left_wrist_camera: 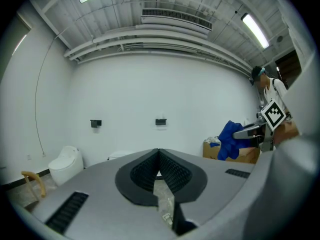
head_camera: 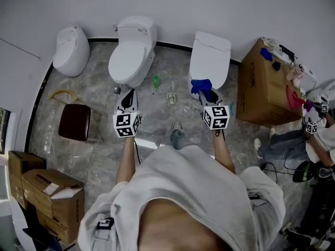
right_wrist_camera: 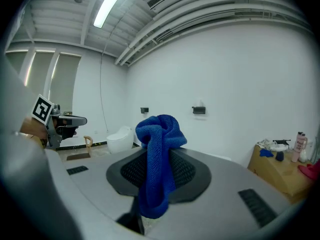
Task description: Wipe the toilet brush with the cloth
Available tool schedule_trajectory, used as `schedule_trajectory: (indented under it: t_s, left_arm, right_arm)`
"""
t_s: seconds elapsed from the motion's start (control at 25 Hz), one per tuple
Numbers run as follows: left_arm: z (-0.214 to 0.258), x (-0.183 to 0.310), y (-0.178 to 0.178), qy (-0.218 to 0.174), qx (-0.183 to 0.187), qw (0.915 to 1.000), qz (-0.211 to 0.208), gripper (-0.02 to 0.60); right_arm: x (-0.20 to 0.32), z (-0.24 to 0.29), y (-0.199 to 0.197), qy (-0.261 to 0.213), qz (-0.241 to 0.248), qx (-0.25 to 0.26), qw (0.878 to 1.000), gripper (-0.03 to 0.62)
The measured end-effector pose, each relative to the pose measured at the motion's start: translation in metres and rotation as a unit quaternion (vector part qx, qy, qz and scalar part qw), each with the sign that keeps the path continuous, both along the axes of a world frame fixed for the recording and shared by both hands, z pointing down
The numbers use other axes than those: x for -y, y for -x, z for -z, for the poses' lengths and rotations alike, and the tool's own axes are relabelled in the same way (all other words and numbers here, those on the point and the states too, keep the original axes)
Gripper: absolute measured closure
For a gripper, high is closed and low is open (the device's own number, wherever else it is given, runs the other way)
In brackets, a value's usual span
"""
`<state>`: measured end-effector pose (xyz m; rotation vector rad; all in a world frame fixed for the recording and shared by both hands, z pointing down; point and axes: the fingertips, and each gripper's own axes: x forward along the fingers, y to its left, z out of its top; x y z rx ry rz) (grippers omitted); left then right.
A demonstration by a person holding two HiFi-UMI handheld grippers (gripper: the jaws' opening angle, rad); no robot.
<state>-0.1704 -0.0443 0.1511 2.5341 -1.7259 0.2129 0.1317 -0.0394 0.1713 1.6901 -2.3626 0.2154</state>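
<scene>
Far left, cardboard boxes (head_camera: 49, 195) are stacked on the marbled floor (head_camera: 99, 156), with a brown seat (head_camera: 75, 122) beyond them and a small round toilet (head_camera: 70, 50) against the white wall. Next along stands a middle toilet (head_camera: 133, 51). The left tool (head_camera: 127, 95) is held out in front of its bowl, above the floor. Its own view shows the ribbed pads pressed together at the tips with nothing between them.

On the floor between the middle toilet and the next one lie a small green item (head_camera: 155, 81) and a pale item (head_camera: 171, 98) – both too small to tell whether either is the brush.

The right tool (head_camera: 205, 91) is held in front of a square-lidded toilet (head_camera: 209, 56). It is clamped on the blue cloth (head_camera: 201, 86), which bunches above the pads and hangs down in a fold below them. The two tools are held level with each other, well apart.

Further right stands a large carton (head_camera: 264, 88) with coloured odds and ends on top, and a second person (head_camera: 314, 140) sits at the edge.
</scene>
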Motion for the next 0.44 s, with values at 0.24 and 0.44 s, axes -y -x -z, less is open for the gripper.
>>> schedule_trajectory:
  t_s: [0.24,0.44]
  left_arm:
    - [-0.0005,-0.0074,0.0026,0.0,0.002,1.0,-0.002,0.563]
    - [0.0007,-0.0071,0.0054,0.0,0.005,1.0,-0.003,0.563]
  right_arm:
    - [-0.0088,-0.0024,0.0044,0.003,-0.003,0.003,1.0,0.49]
    - [-0.0088,-0.0015,0.0091,0.002,-0.001,0.005,1.0,0.491]
